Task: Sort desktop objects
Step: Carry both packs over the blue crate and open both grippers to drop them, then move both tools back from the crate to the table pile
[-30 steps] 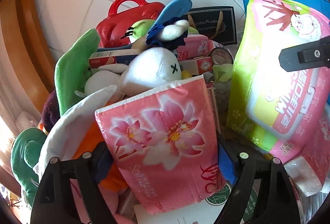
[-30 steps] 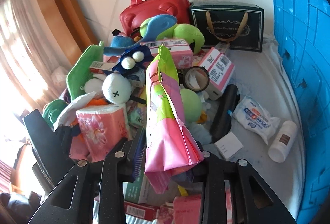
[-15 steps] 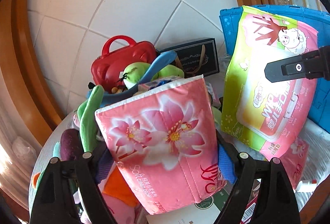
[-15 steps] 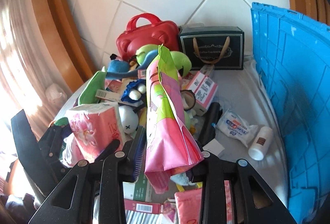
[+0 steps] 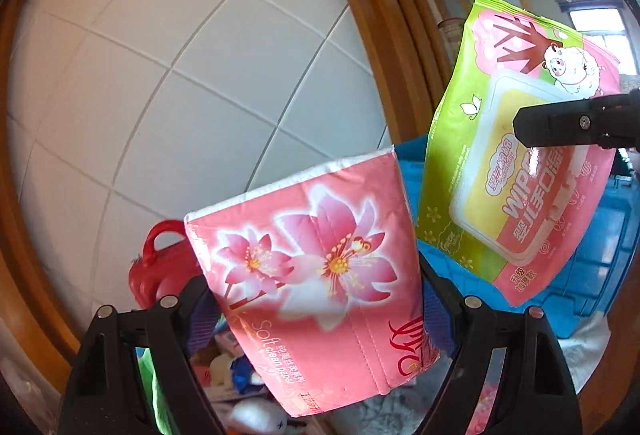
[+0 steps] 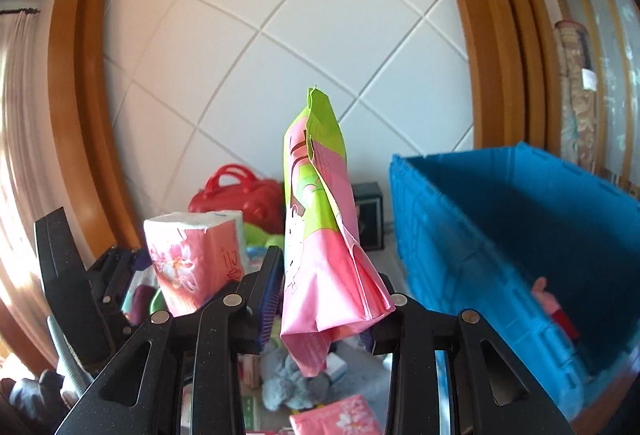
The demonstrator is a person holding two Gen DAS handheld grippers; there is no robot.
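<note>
The left claw (image 5: 316, 309) clamps a pink flower-printed tissue pack (image 5: 316, 275) aloft; the right claw (image 6: 324, 309) pinches a green-and-pink wet-wipe pouch (image 6: 320, 235) beside the blue plastic crate (image 6: 500, 235). The slick, floppy pouch risks slipping free before reaching it.

Open air above the pile in front of the tiled wall (image 6: 280, 35); both tools ride high there. Left tool (image 5: 316, 319) carries a tissue pack (image 5: 316, 275), right tool (image 6: 324, 315) a wipes pack (image 6: 320, 235); the two packs sit near each other, narrow gap between. Blue crate (image 6: 500, 235) on the right, open top, interior mostly free, a few pink items low against its inner wall. Below: crowded tabletop clutter, red case (image 6: 240, 199) and black box (image 6: 370, 211) at the back against the wall, grey plush (image 6: 296, 383) and a pink pack (image 6: 340, 419) under the right tool. Wooden frame (image 6: 496, 55) flanks the wall.
</note>
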